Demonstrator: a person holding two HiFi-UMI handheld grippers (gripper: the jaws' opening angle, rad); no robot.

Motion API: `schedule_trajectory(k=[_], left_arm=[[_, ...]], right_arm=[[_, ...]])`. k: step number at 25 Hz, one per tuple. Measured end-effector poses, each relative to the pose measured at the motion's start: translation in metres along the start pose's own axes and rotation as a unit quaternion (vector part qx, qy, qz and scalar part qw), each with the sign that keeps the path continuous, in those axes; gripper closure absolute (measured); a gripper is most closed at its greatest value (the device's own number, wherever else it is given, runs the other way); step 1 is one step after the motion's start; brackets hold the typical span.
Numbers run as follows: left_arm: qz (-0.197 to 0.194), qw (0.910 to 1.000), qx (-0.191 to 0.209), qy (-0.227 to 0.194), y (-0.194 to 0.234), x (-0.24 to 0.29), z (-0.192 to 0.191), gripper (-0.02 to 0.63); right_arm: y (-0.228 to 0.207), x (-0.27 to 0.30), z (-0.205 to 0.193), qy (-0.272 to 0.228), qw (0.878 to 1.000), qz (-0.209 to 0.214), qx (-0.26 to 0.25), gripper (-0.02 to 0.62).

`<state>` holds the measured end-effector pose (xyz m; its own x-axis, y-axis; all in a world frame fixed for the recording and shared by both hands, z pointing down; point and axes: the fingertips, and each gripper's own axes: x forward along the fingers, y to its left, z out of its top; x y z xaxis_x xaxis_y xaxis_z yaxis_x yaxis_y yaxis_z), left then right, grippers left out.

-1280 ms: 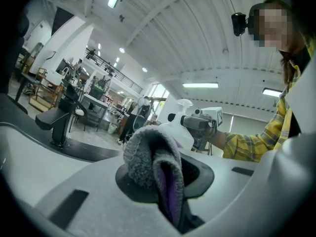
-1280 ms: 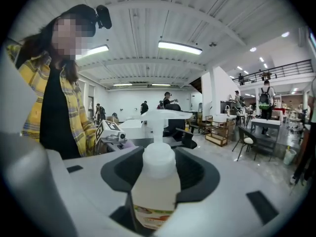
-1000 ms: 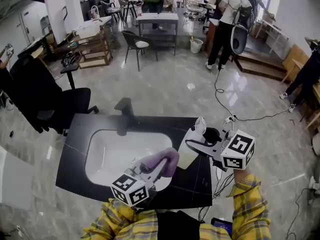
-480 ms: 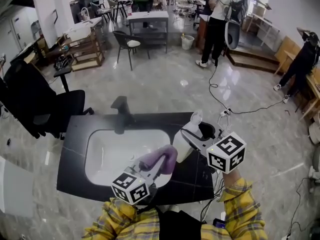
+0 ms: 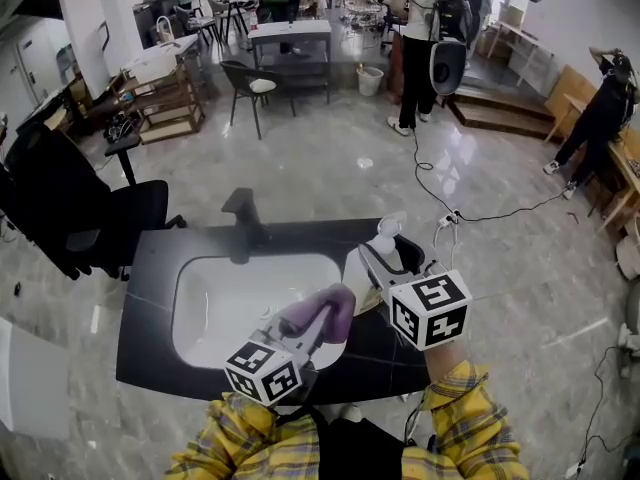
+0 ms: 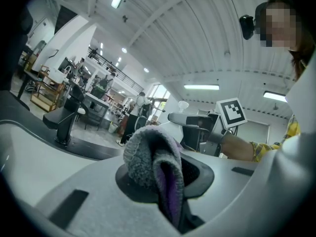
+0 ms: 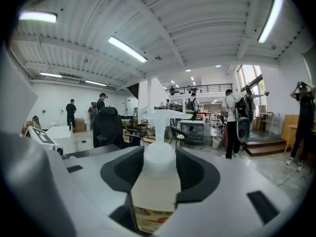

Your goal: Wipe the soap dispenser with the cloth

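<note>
Between right tongs [image 7: 159, 172] | soap dispenser [image 7: 157, 201], gripped | left tongs [image 6: 165, 177] clench cloth [image 6: 145, 157] nearby

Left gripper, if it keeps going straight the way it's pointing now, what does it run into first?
Most likely the soap dispenser held in the right gripper; the cloth clamped in the left gripper leads, so it would touch first. The gap is hard to judge.

No words or numbers can be read. The soap dispenser [image 7: 157, 181] carries a label [image 7: 150, 223] at 6 o'clock in the right gripper view, with coloured print too cropped to make out. In the head view, one marker cube [image 5: 263, 373] at 6 o'clock and another marker cube [image 5: 430, 310] at 4 o'clock bear only black-and-white square patterns.
</note>
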<state>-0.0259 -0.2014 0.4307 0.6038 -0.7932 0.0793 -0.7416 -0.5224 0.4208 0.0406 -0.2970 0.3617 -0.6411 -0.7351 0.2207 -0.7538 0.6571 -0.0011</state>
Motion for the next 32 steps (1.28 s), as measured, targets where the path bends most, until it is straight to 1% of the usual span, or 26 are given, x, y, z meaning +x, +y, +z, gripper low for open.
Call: schedule_trajectory(k=[9, 16, 21, 25, 27, 29, 30, 32], left_arm=[[0.010, 0.9999, 0.004, -0.011, 0.005, -0.009, 0.008, 0.557], [0.010, 0.9999, 0.004, -0.013, 0.006, -0.008, 0.010, 0.557], [0.012, 0.9998, 0.010, -0.016, 0.003, -0.004, 0.016, 0.557], [0.012, 0.9997, 0.011, -0.017, 0.003, -0.002, 0.019, 0.557], [0.009, 0.9997, 0.011, -0.019, 0.000, -0.003, 0.021, 0.557], [0.007, 0.9995, 0.017, -0.025, -0.005, -0.004, 0.026, 0.557], [0.006, 0.9993, 0.023, -0.029, -0.008, -0.004, 0.029, 0.557], [0.001, 0.9985, 0.039, -0.037, -0.016, -0.003, 0.036, 0.557]], right_arm=[[-0.003, 0.002, 0.001, -0.001, 0.995, -0.094, 0.017, 0.400], [-0.002, 0.003, 0.001, -0.005, 0.990, -0.142, 0.027, 0.400], [-0.003, 0.002, 0.002, -0.012, 0.986, -0.164, 0.026, 0.400], [-0.002, 0.003, 0.002, -0.014, 0.986, -0.164, 0.025, 0.400], [0.001, 0.004, 0.001, -0.009, 0.989, -0.147, 0.023, 0.400], [0.006, 0.004, 0.000, -0.002, 0.992, -0.123, 0.017, 0.368], [0.009, 0.003, -0.001, 0.001, 0.994, -0.112, 0.014, 0.350], [0.013, -0.005, -0.002, -0.002, 0.996, -0.093, 0.008, 0.345]])
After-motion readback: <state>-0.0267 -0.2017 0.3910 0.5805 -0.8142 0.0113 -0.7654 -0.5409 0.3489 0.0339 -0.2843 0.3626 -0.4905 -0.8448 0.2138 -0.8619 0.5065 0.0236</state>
